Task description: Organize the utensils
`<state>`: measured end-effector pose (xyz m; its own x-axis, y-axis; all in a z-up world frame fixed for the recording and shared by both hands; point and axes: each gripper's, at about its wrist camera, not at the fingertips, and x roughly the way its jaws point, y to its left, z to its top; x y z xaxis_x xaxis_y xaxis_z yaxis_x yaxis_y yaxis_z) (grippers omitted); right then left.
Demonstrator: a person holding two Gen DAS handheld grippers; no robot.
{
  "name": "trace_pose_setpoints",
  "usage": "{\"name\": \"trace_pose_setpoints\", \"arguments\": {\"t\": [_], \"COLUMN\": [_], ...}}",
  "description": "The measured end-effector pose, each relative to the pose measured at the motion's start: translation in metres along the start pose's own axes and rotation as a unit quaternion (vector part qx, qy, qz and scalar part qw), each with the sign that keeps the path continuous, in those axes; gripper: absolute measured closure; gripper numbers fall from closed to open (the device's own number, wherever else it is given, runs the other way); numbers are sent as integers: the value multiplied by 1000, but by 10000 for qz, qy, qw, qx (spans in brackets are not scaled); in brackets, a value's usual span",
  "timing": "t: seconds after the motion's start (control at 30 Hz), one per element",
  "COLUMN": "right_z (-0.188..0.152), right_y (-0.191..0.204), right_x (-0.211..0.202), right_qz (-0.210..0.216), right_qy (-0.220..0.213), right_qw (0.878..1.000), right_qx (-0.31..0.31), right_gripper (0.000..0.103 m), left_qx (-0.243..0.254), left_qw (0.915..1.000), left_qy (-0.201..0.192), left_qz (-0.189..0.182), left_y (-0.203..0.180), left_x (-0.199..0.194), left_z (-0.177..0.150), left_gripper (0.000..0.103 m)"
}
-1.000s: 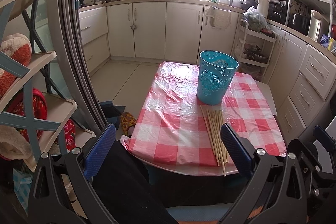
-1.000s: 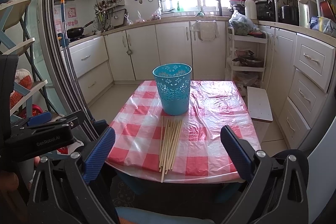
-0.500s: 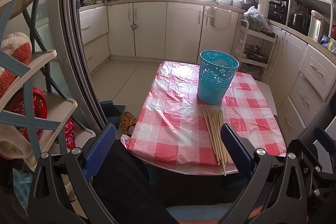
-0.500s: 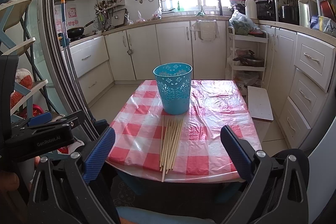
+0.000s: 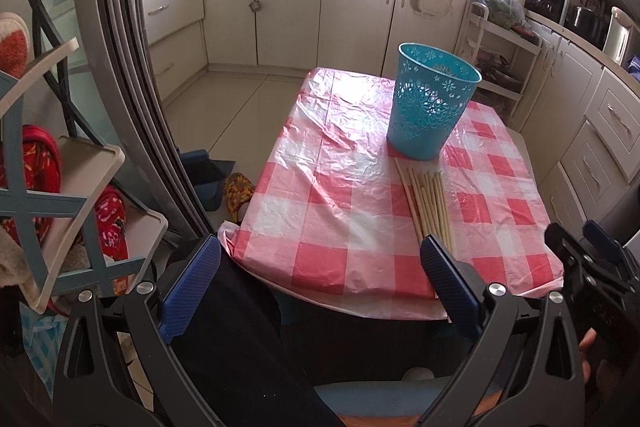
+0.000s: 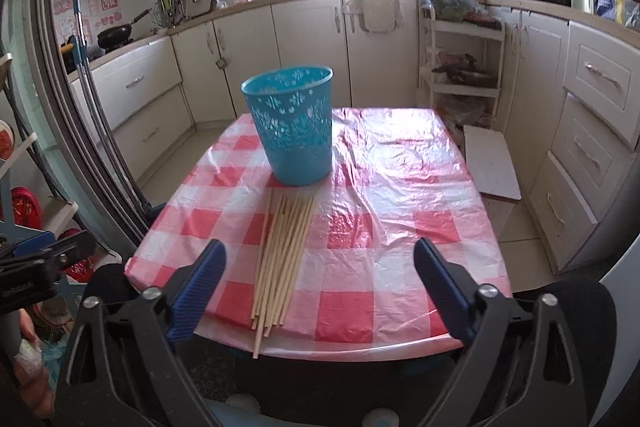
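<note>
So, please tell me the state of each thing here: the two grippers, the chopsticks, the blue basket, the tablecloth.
Left gripper: open, holding nothing, short of the table.
Right gripper: open, holding nothing, above the table's near edge.
Chopsticks: lying flat in a loose bundle, tips past the table edge.
Blue basket: upright, beyond the chopsticks; contents cannot be told.
Tablecloth: spread over the table, wrinkled.

The basket [image 6: 294,131] is turquoise, pierced with a lacy flower pattern, and the chopsticks [image 6: 282,251] are pale bamboo tan. A glossy cloth [image 6: 400,211] checked in red, pink and white covers the bench. Both tongs, left [image 5: 320,285] and right [image 6: 320,285], are black with ribbed blue pads [image 6: 198,289]; the cabinets [image 6: 308,39] are cream.
</note>
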<state>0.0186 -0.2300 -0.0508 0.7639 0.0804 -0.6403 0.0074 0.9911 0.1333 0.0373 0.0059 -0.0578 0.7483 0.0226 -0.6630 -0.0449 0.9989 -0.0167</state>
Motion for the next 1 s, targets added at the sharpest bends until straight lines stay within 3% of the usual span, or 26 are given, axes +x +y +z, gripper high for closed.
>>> {"name": "trace_pose_setpoints", "arguments": {"t": [0.07, 0.13, 0.33, 0.57, 0.83, 1.0], "right_z": [2, 2, 9, 17, 30, 35], "right_y": [-4, -8, -5, -7, -18, -20], "right_x": [34, 61, 133, 175, 181, 186], "right_qz": [121, 73, 86, 158, 120, 529], "right_qy": [353, 680, 1338, 1504, 1650, 1812], "right_qw": [9993, 9976, 9909, 9885, 9841, 9777], "right_qx": [53, -48, -69, 3, -652, -919], "right_gripper": [37, 52, 73, 80, 90, 91], "left_qx": [-14, -14, 176, 142, 282, 361], "left_qw": [9999, 9985, 9894, 9884, 9880, 9871], "left_qy": [153, 542, 1363, 1445, 1468, 1546], "left_qz": [48, 120, 460, 457, 393, 182], "left_y": [1, 2, 7, 1, -20, -48], "left_x": [14, 27, 61, 91, 130, 170], "left_z": [-1, -4, -12, -5, 12, 26], "left_gripper": [6, 6, 6, 6, 6, 6]}}
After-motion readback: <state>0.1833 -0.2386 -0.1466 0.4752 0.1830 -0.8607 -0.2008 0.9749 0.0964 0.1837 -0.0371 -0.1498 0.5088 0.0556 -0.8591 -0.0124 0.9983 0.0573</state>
